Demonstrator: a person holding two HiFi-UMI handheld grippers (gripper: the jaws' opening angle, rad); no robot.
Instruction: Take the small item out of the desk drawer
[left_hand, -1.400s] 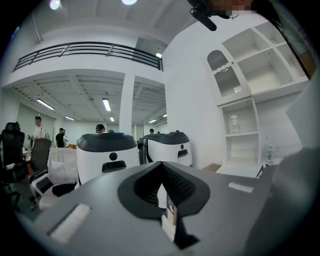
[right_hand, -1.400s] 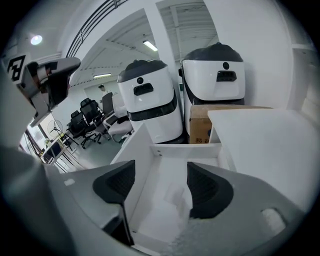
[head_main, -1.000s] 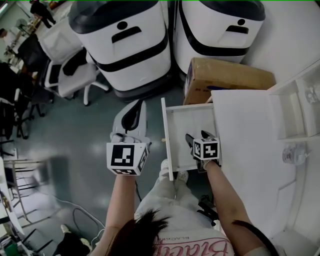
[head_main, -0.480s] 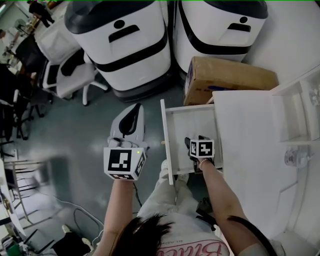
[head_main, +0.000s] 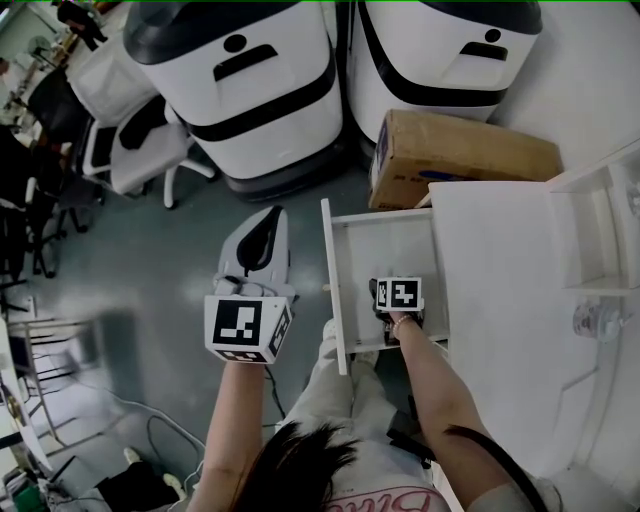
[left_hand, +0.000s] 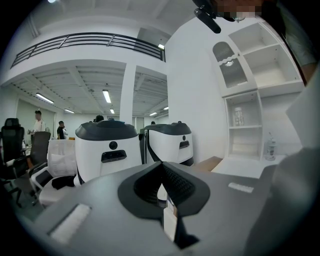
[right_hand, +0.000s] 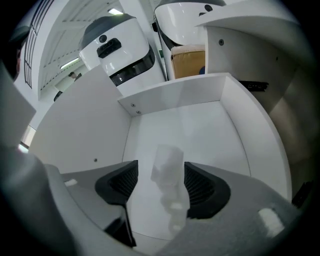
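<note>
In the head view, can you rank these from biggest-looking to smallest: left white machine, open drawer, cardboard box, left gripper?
1. Largest: the left white machine.
2. The drawer and the cardboard box: too alike to rank.
3. Smallest: the left gripper, even though it is held nearer the camera than the others.

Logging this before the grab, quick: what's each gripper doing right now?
Left gripper: shut, holding nothing.
Right gripper: open, down in the drawer, jaws either side of the small white item, not yet clamped.
</note>
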